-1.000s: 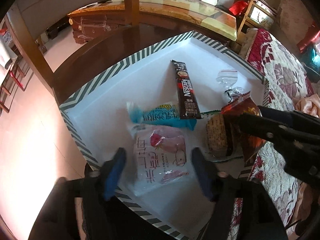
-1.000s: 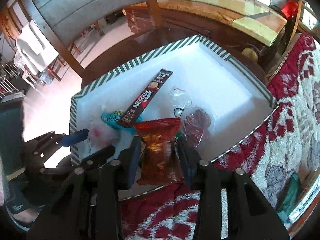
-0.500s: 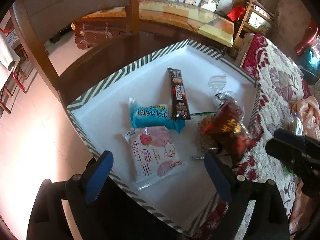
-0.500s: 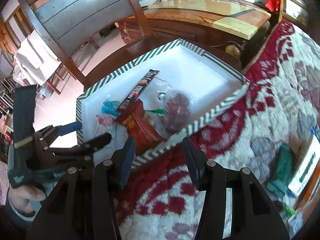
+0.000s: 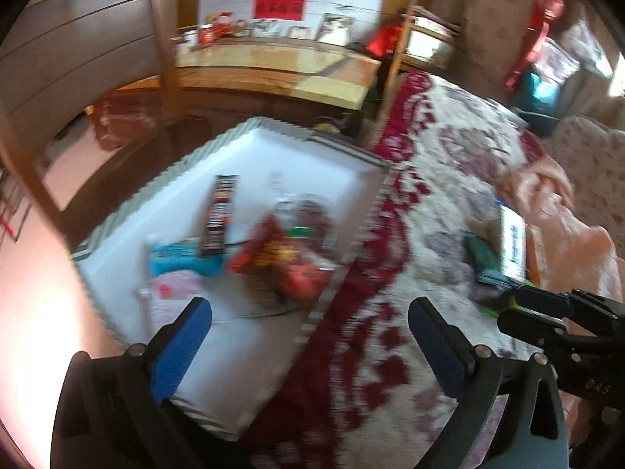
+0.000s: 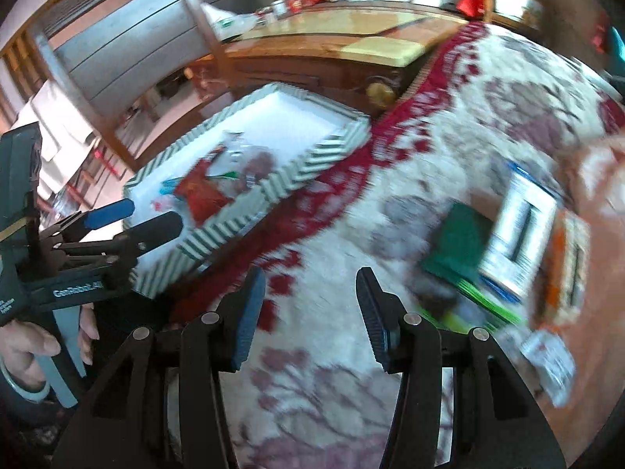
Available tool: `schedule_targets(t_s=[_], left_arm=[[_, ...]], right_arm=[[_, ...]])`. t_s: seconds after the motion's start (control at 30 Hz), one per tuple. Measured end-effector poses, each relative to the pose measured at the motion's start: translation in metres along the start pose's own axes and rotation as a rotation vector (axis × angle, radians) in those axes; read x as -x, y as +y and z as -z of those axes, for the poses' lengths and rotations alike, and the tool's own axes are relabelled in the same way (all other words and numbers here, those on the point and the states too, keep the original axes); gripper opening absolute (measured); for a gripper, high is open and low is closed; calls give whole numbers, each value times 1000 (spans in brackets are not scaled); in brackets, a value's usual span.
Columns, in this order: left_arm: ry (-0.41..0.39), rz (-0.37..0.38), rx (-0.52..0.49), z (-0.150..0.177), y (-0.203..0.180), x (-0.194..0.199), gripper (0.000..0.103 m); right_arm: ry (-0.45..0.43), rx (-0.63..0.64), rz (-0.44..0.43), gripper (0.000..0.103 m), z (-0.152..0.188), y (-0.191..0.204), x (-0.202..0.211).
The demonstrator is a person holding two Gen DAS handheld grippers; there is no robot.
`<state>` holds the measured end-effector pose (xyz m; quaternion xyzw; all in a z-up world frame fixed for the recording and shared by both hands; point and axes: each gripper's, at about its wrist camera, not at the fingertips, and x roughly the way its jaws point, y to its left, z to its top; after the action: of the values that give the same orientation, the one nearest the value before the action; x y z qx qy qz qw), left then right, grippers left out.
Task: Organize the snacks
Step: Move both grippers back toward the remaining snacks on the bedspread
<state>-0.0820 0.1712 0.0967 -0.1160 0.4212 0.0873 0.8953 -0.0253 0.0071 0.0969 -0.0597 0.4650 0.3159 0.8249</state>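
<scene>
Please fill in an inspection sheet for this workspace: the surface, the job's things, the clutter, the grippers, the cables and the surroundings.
Surface: red and cream patterned blanket, with a white tray with a striped rim at its edge.
Job's things: in the tray, a dark stick sachet, a blue packet, a pink packet, a red packet. On the blanket, a green packet and a white box.
Clutter: nothing seen.
Grippers: left gripper has just been opening, jaws wide, nothing between them; right gripper open, empty.
Cables: nothing seen.
Surroundings: wooden chair, glossy table.
</scene>
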Motion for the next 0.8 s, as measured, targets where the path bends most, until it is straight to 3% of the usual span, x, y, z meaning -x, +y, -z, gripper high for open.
schedule_targets(t_s=[0.43,0.8], left_arm=[[47,111,-211,7,-100,-12,103],[91,150,-316,15,-153,-27,103]], right_arm=[[-25,-167,141,48,61,-88,51],[-25,-264,161,50,90,-129,64]])
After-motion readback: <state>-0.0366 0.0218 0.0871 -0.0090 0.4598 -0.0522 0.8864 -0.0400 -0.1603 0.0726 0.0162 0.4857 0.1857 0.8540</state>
